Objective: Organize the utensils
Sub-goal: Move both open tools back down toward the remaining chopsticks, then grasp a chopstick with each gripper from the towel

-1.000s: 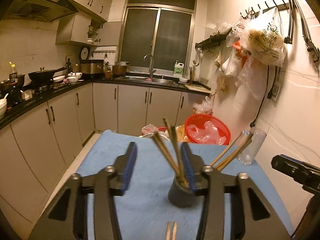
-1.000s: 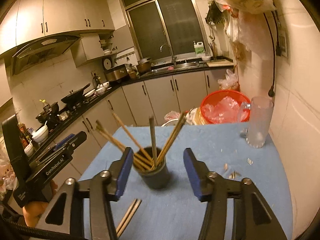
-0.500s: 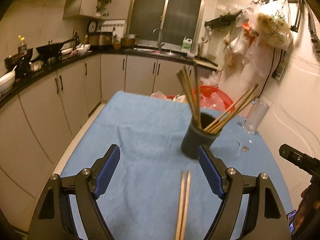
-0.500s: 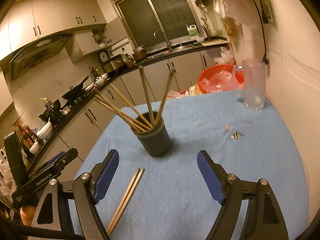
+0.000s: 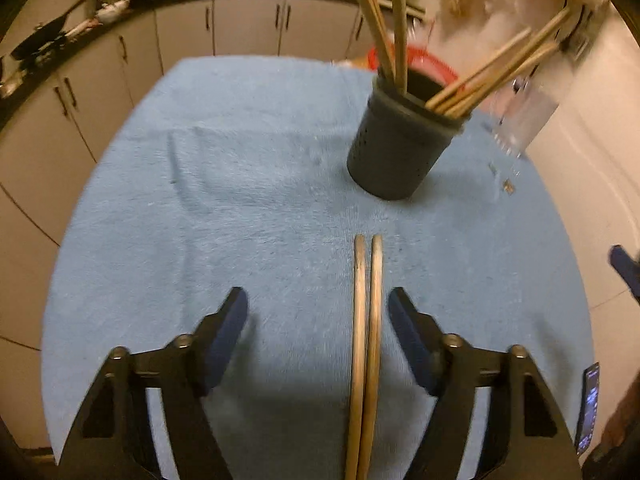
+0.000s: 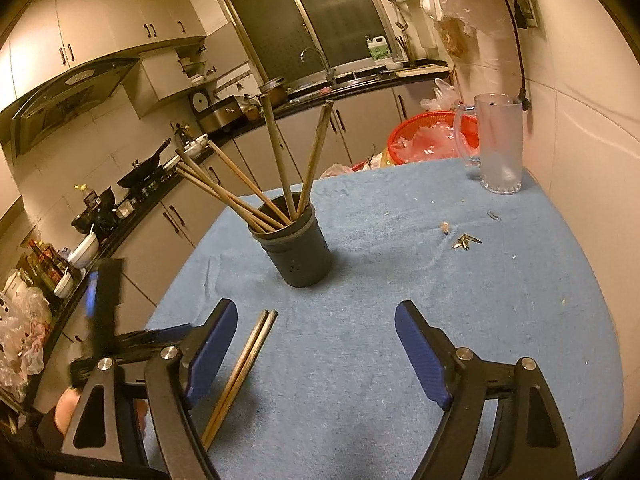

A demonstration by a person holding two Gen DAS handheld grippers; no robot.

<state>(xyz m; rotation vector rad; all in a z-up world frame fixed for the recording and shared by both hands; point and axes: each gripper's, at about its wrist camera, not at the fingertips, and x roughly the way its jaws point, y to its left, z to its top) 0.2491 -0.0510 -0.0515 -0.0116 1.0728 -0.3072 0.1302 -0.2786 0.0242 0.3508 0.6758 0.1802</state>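
Chopsticks (image 5: 366, 320), a loose pair lying side by side on the blue-covered worktop (image 5: 248, 184), are bracketed by the left claw (image 5: 316, 312), whose jaws are closing with nothing pressed yet. The pair's long axis runs straight ahead along the claw's line, nearer its right finger than its left. Ahead and to the right, well apart from the pair's tips, the dark holder (image 5: 400, 148) is seen, already stocked with sticks. Farther right, the right claw (image 6: 316, 328) is held wide and empty; from it the pair (image 6: 244, 368) lies low and left, just beside its left finger. The left claw is judged nearer.
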